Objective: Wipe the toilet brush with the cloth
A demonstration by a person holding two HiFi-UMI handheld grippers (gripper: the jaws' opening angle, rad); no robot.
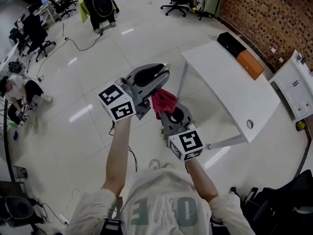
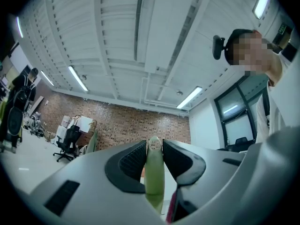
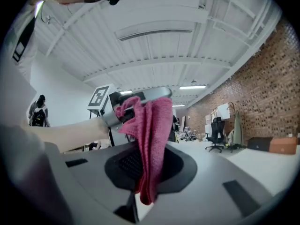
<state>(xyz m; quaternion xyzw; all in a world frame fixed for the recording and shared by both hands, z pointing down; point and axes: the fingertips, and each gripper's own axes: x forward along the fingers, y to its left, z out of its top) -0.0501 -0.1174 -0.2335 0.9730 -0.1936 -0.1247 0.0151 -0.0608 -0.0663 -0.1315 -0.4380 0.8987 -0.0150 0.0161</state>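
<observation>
My left gripper [image 1: 157,77] is shut on the pale green handle of the toilet brush [image 2: 153,172], which stands upright between the two dark pads [image 2: 131,162]. The brush head is hidden. My right gripper [image 1: 167,112] sits just below and right of the left one, shut on a dark pink cloth [image 1: 163,101]. In the right gripper view the cloth [image 3: 151,135] hangs up out of the jaws and drapes against the left gripper [image 3: 140,97], whose marker cube [image 3: 99,96] shows behind. Both grippers are held in the air above the floor.
A white table [image 1: 230,89] stands to the right, with a black box [image 1: 231,44] and an orange box [image 1: 250,64] at its far edge. A white cabinet [image 1: 296,84] is at far right. A person [image 1: 19,93] crouches at far left. Cables [image 1: 132,158] lie on the glossy floor.
</observation>
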